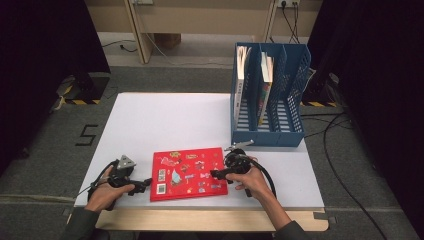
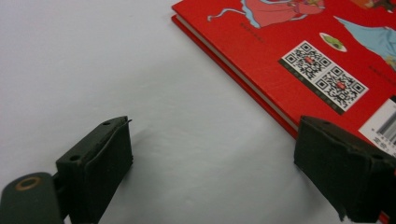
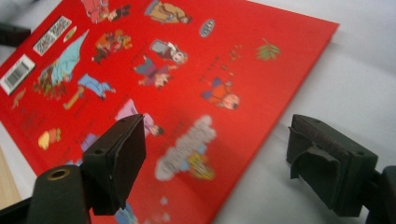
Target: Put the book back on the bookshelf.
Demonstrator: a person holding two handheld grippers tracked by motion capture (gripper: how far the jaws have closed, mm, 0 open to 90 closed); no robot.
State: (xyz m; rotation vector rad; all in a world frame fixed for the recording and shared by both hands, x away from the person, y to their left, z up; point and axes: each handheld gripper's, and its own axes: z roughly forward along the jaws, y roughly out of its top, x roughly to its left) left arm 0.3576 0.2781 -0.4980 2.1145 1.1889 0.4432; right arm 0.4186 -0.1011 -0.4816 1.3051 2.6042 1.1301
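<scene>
Two tools sit low over the near edge of the white tabletop (image 1: 165, 120), one at each end of a red book (image 1: 188, 173) that lies flat, cover up, close to the person's side. The left tool (image 1: 146, 183) points at the book's left edge; in the left gripper view its jaws stand wide apart with nothing between them, one over bare tabletop and the other at the book's near corner, beside the QR codes (image 2: 324, 77) and a barcode (image 2: 385, 130). The right tool (image 1: 216, 174) reaches in from the book's right side; in the right gripper view its jaws are also spread and empty, one over the red cover with its cartoon figures, the other over the tabletop just off the book's edge. Whether either jaw touches the book cannot be told. Farther back, at the right rear of the tabletop, a blue file rack (image 1: 270, 97) stands upright with two books (image 1: 265, 85) in its compartments.
</scene>
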